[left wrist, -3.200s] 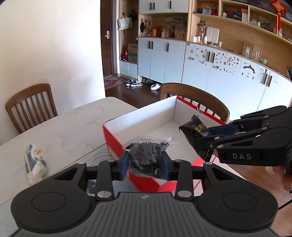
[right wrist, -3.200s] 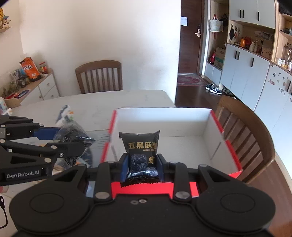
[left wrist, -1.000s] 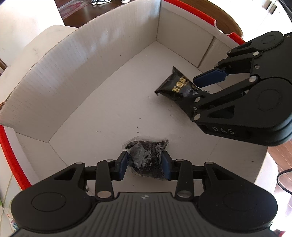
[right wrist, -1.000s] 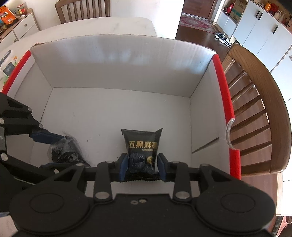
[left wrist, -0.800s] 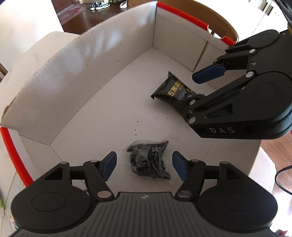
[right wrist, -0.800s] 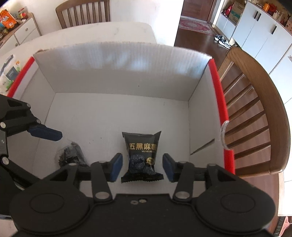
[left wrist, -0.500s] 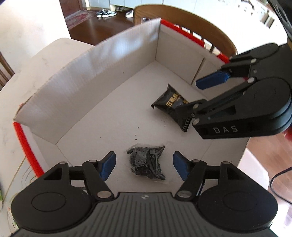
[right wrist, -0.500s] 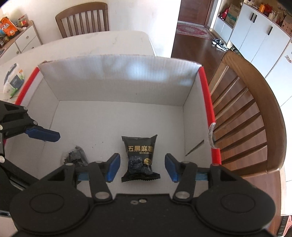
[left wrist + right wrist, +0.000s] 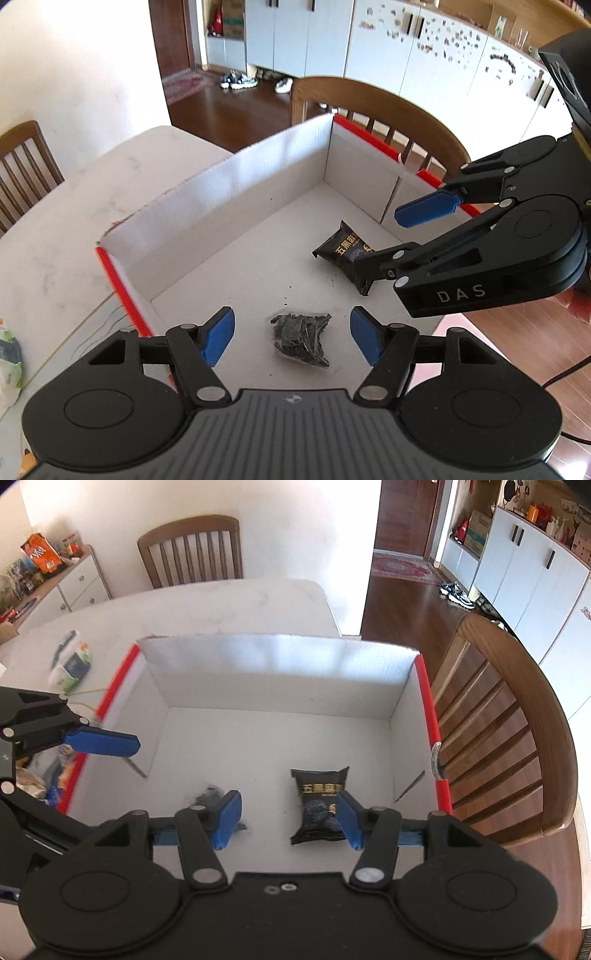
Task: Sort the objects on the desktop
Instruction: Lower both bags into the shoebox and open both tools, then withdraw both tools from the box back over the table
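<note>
Released since a second ago: both packets, then pinched between blue pads, now lying loose on the floor of the box [image 9: 236, 192], with both grippers lifted clear above them. Left gripper [image 9: 291, 334] spread wide, holding nothing, jaws just opened, clear packet of dark bits [image 9: 300, 339] below and between the pads but untouched. Right gripper [image 9: 288, 821] likewise wide and empty, jaws just opened, black snack packet [image 9: 318, 801] lying below its right pad.

Black snack packet flat, printed face up, long axis running toward the far wall of the box in the right wrist view, gold lettering across its width. Clear packet of dark bits crumpled, roughly upright-oblong in the left wrist view, near the front wall, well apart from the black one.

White corrugated inside, red outer edges, set on a pale marble-look table [image 9: 229, 602]. Crumbs scattered on the box floor. More wrapped snacks [image 9: 70, 662] left on the table beside the box. Wooden chairs [image 9: 509, 716] around, dark wood floor, white cabinets [image 9: 424, 55] along the wall.
</note>
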